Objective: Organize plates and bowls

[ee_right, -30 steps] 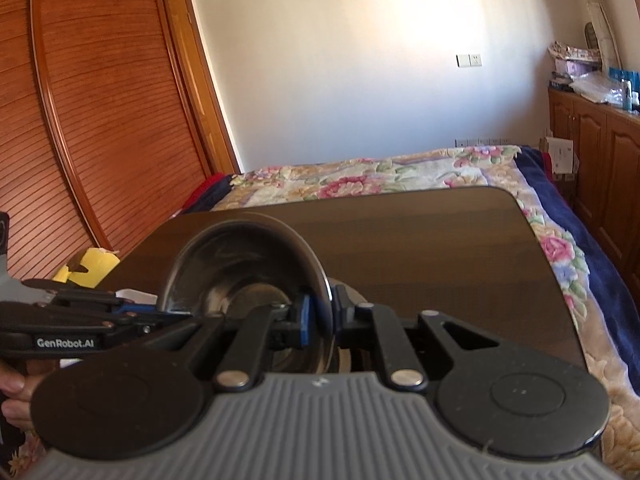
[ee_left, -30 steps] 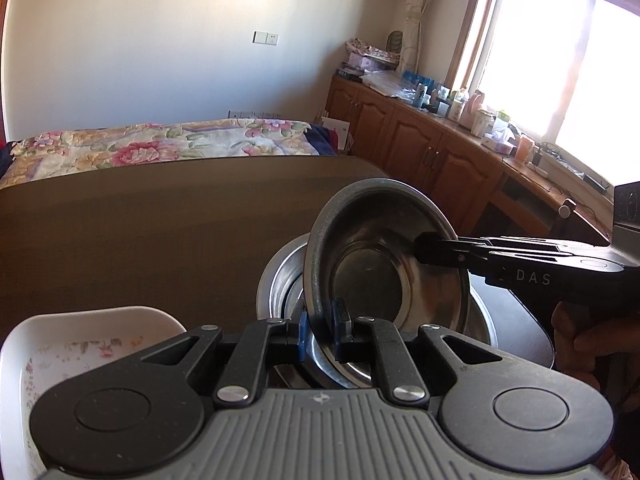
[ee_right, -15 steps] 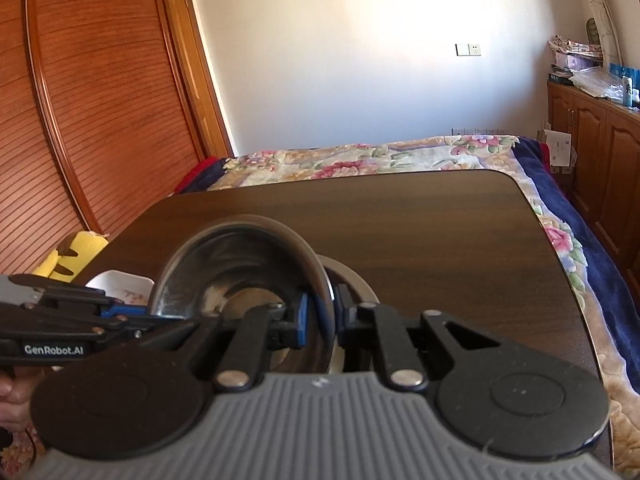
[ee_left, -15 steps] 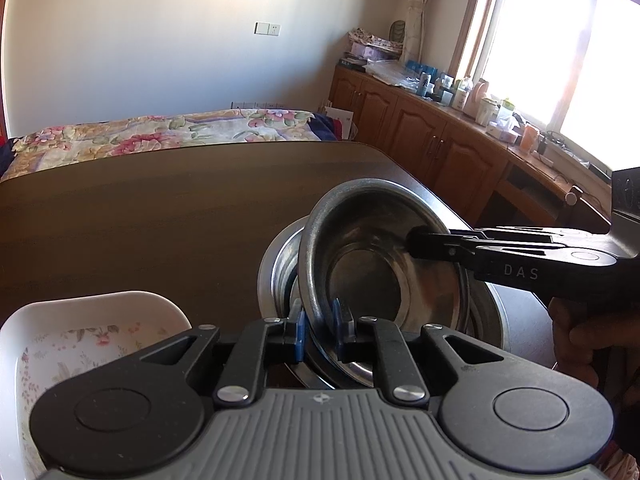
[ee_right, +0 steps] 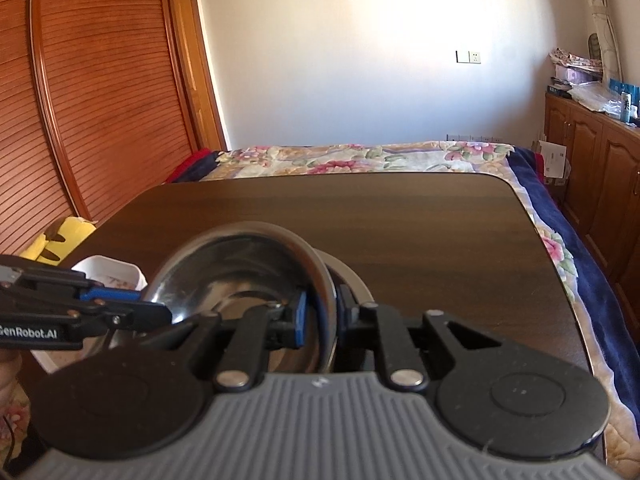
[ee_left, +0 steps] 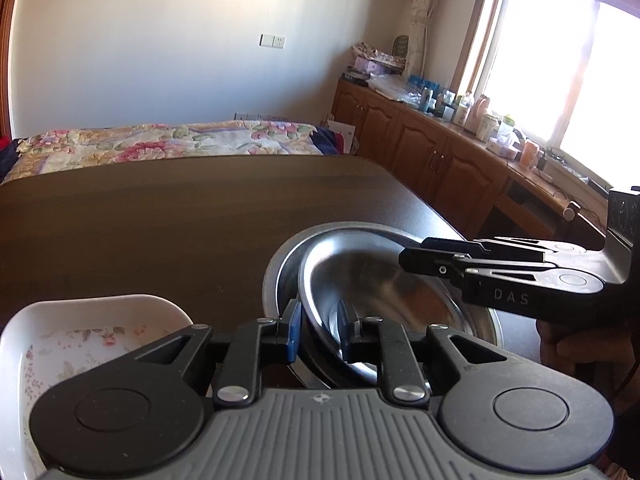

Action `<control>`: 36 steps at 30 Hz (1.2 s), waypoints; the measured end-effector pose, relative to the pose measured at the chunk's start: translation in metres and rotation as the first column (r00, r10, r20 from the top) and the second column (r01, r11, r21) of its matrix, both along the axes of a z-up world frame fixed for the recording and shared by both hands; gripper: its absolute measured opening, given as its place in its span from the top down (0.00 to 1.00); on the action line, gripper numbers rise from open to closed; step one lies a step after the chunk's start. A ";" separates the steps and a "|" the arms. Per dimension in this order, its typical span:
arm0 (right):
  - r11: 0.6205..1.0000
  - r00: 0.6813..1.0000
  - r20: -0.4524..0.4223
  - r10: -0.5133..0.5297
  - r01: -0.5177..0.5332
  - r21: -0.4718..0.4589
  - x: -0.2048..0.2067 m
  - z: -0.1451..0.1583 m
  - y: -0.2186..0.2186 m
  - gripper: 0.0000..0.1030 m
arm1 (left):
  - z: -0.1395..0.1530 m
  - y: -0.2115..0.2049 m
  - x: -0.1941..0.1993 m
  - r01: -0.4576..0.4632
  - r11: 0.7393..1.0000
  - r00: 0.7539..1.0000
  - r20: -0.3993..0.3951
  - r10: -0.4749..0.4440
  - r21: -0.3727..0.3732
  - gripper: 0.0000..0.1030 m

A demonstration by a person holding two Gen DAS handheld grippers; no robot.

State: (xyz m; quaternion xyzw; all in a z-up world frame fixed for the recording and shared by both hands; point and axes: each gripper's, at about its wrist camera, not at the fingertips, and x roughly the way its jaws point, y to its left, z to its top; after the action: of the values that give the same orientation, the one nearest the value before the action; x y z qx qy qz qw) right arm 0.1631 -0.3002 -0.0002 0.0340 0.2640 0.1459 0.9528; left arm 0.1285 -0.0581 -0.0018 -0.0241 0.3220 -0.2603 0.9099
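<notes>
a steel bowl (ee_left: 372,276) sits tilted inside a larger steel bowl (ee_left: 280,276) on the dark surface (ee_left: 160,216). left tool (ee_left: 318,330) opening around its near rim; right tool (ee_right: 322,312) narrowly straddles the opposite rim.

A dark brown wooden table (ee_left: 168,216) carries a wide round steel plate (ee_left: 276,276) near its right edge and a white floral-patterned ceramic dish (ee_left: 80,332) beside it.

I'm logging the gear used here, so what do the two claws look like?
Both are black linkage claws on ribbed grey bodies with silver pivot screws and blue finger pads. The left claw reads "GenRobot.AI" on its side, the right claw "DAS".
</notes>
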 end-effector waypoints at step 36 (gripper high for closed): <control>0.993 0.980 0.165 -0.115 0.117 -0.001 -0.022 -0.023 -0.015 0.27 | -0.027 -0.008 -0.031 -0.133 0.991 0.966 0.222 0.133 -0.018 0.14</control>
State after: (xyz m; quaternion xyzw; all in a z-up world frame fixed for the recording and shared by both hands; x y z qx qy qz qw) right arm 0.1409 -0.3154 -0.0230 0.0319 0.1829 0.0910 0.9784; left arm 0.0974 -0.0658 -0.0288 -0.0178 0.2153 -0.2002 0.9556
